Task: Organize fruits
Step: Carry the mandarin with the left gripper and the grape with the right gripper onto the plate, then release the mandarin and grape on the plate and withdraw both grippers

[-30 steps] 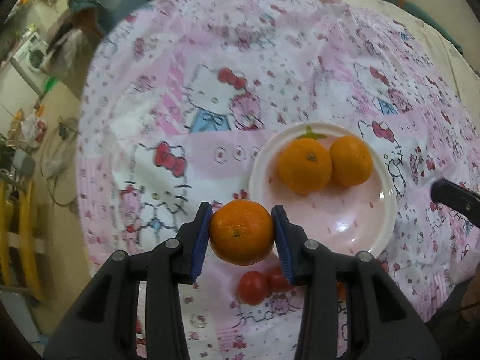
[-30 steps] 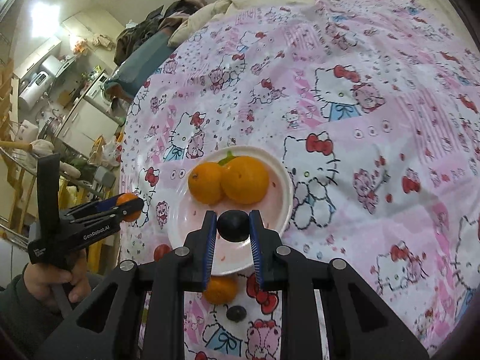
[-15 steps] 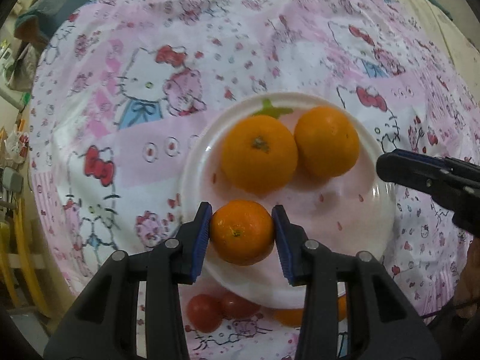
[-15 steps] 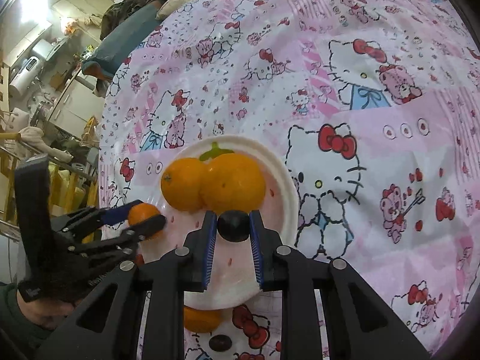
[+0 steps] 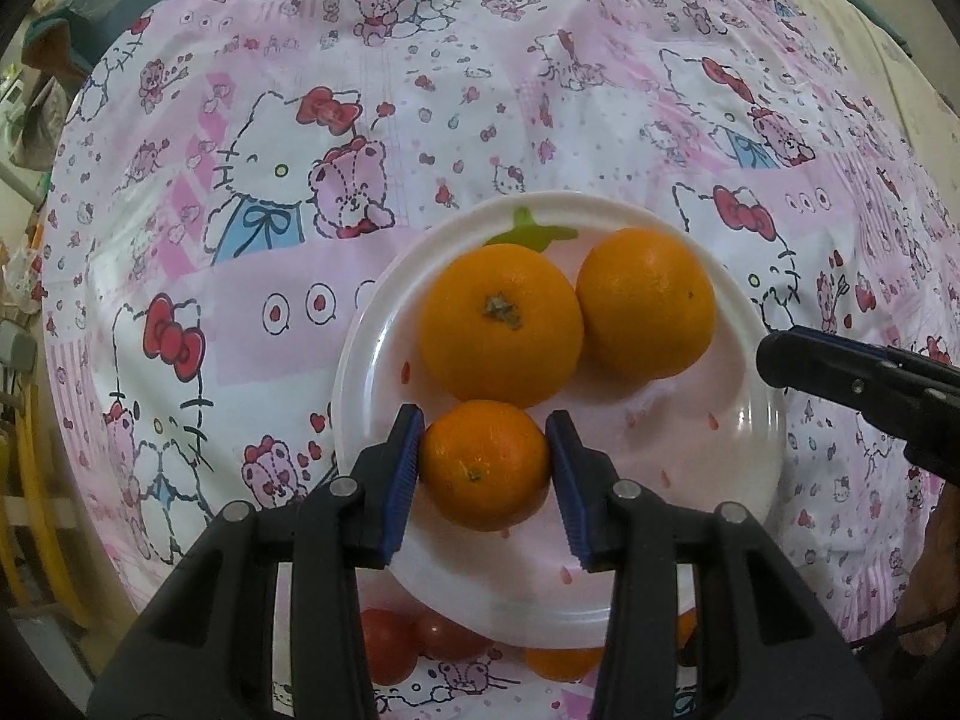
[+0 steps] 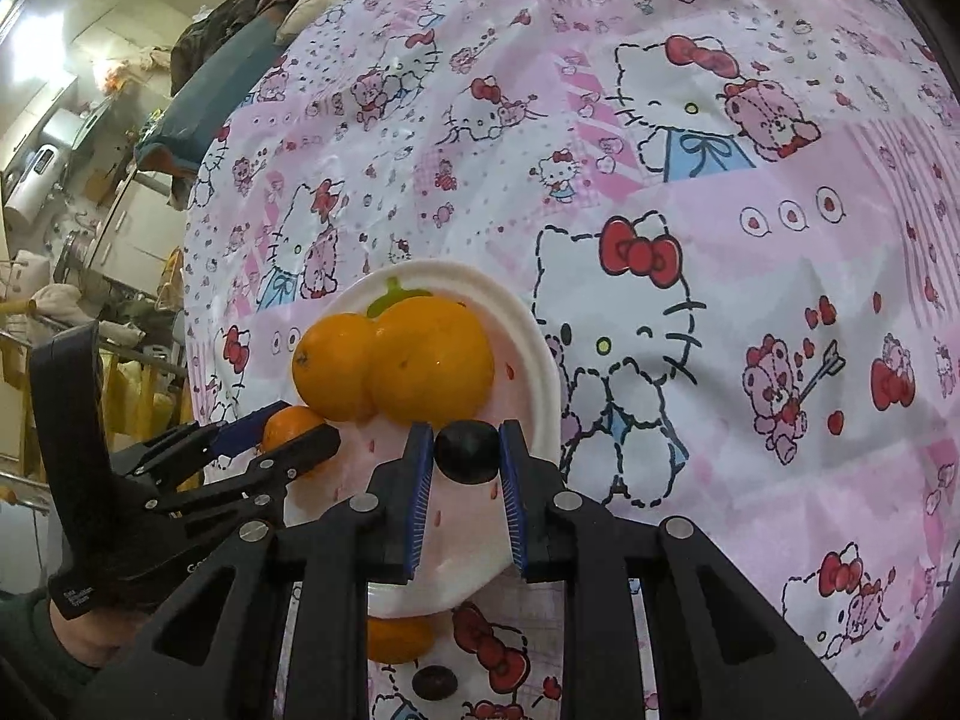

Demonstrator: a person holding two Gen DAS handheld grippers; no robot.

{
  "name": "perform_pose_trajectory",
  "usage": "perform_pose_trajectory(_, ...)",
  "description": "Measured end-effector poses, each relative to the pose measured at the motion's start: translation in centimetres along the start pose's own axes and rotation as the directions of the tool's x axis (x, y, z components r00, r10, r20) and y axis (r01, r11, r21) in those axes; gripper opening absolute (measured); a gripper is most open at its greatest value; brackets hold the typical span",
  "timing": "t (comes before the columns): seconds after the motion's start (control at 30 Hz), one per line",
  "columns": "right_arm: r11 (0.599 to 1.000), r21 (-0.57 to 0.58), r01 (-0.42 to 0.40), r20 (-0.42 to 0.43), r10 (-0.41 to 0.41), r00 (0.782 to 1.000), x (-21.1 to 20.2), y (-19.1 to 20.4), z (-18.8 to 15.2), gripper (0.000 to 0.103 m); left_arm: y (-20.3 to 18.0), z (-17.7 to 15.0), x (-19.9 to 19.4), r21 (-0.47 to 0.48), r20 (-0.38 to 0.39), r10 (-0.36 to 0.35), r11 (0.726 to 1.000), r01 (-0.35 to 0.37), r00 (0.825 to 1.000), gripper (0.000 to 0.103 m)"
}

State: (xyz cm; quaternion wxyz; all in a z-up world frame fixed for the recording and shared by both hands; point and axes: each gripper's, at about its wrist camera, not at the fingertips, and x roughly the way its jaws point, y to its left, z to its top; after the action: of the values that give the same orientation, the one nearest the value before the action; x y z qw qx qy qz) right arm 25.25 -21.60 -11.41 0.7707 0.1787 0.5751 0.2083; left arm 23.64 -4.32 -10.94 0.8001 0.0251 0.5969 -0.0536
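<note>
A white plate [image 5: 690,450] on the pink cartoon tablecloth holds two large oranges [image 5: 501,333] [image 5: 647,300] side by side. My left gripper [image 5: 485,426] is shut on a smaller orange [image 5: 483,468], low over the plate's near part, just in front of the two large ones. In the right wrist view my right gripper [image 6: 465,432] is shut on a small dark round fruit [image 6: 467,453] over the plate's [image 6: 531,330] right side. The left gripper [image 6: 294,432] with its small orange [image 6: 287,423] shows there too, held by a hand.
Two cherry tomatoes [image 5: 390,645] and another orange [image 5: 561,660] lie on the cloth by the plate's near rim. A second dark fruit [image 6: 435,683] lies beside that orange [image 6: 399,639]. The table edge drops off at the left, with room clutter beyond.
Both grippers have come down and in over the plate. The left carried its small orange from beside the plate to above it, and the right brought the dark fruit closer to the large oranges.
</note>
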Motion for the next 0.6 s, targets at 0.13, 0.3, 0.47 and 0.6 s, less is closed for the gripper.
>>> perform_pose_trajectory(0.13,1.000,-0.006,-0.004,-0.003,0.004,1.000,0.07,0.23,-0.12,0.024,-0.06,-0.13,0.00,0.006,0.005,0.004,1.000,-0.004,1.000,0.039)
perform_pose_trajectory(0.3,1.000,-0.014,0.000,-0.008,0.000,1.000,0.37,0.56,-0.32,0.024,-0.20,-0.30,-0.20,0.013,0.019,0.015,1.000,-0.015,1.000,0.039)
perform_pose_trajectory(0.47,1.000,-0.002,-0.005,-0.006,0.005,1.000,0.39,0.42,-0.27,0.026,0.07,-0.41,-0.16,0.010,0.011,0.011,1.000,-0.011,1.000,0.039)
perform_pose_trajectory(0.6,1.000,0.010,-0.024,0.011,0.023,1.000,0.00,0.19,-0.03,0.026,0.17,-0.43,-0.72,0.007,0.037,0.014,1.000,-0.014,0.999,0.069)
